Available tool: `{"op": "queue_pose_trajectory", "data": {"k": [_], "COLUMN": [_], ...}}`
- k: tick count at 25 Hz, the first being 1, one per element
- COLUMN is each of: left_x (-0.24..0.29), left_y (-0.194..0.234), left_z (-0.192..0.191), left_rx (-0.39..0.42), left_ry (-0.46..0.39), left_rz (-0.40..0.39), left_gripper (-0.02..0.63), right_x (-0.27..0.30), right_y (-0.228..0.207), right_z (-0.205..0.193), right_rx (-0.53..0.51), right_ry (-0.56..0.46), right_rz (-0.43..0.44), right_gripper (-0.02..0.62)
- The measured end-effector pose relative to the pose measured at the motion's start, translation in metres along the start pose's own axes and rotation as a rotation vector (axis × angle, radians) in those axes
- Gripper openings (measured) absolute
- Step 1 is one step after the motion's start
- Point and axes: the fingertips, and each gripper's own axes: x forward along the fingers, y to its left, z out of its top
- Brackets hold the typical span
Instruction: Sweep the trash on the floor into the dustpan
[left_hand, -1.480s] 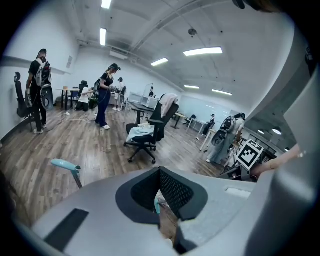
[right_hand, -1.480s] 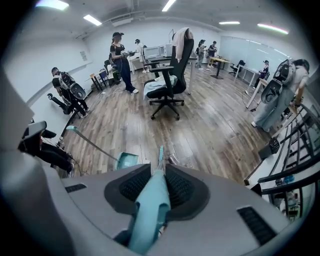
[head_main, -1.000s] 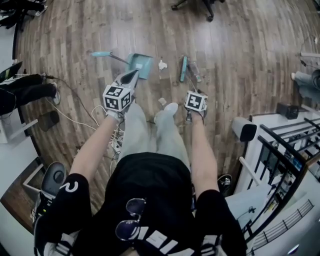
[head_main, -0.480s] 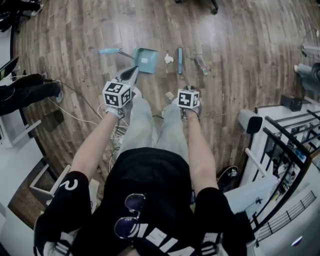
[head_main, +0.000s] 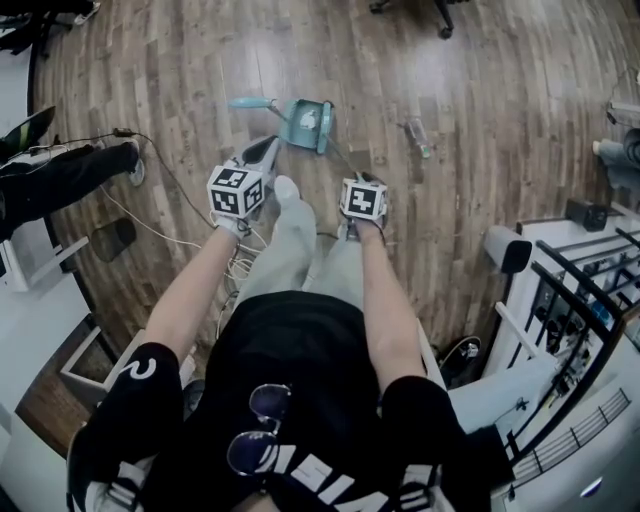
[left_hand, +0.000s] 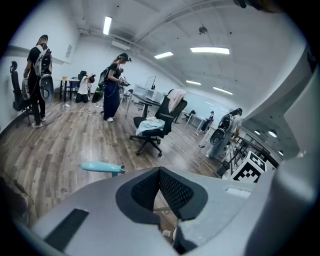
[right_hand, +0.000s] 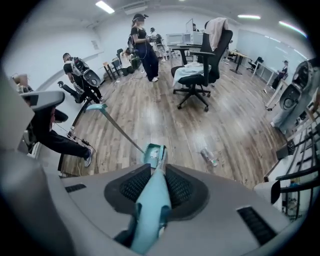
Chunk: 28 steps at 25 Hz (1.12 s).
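Swept left since a moment ago, the white scrap (head_main: 310, 121) now lies in the dustpan (head_main: 295, 129) with the broom (right_hand: 152, 205), clamped in the right gripper's (right_hand: 159, 174) jaws, at its mouth; the bottle (head_main: 418, 136) lies rightward, nearer that gripper than the left gripper (left_hand: 160, 171), whose jaws meet empty.

Black office chair (right_hand: 200, 70) near a standing person (right_hand: 144, 50), wood floor (right_hand: 240, 130)
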Motion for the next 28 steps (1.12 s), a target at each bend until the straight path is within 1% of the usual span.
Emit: {"op": "queue_pose_trajectory", "data": {"k": [2,5,9,11,14,18,20,25,28], "left_x": [-0.008,-0.016,-0.026,-0.030,-0.034,-0.040,-0.041,-0.037,-0.032], "left_y": [0.012,0.020,0.016,0.008,-0.006,-0.028,-0.045,-0.088,-0.110], "left_z": [0.000,0.002,0.011,0.018,0.032,0.052,0.064,0.095,0.107], "left_rx": [-0.005,-0.003,-0.004,-0.003,-0.005,-0.032,-0.029,0.033,0.068], "left_ry": [-0.002,-0.006,-0.026,-0.041,-0.069,-0.109,-0.127,-0.161,-0.172], "left_rz": [0.009,0.011,-0.003,-0.015,-0.024,-0.025,-0.037,-0.086,-0.097], "left_gripper": [-0.002,-0.002,-0.002,-0.002,-0.002,-0.002,-0.002,-0.002,-0.002], "right_x": [0.000,-0.005,-0.026,-0.043,-0.072,-0.115,-0.138,-0.192,-0.214], "right_y": [0.007,0.003,-0.012,-0.022,-0.040,-0.058,-0.068,-0.095,-0.114], "right_z": [0.001,0.006,0.006,0.008,0.017,0.034,0.043,0.071,0.075], "right_rx": [0.012,-0.007,-0.003,-0.008,-0.005,0.026,0.035,0.053,0.066], "right_ry": [-0.001,-0.007,0.013,0.004,-0.049,-0.137,-0.179,-0.292,-0.330], "right_rz": [-0.007,-0.046,-0.098,-0.122,-0.143,-0.126,-0.123,-0.091,-0.082], "right_gripper": [0.084,0.084,0.084,0.084,0.084,0.084,0.084,0.084,0.084]}}
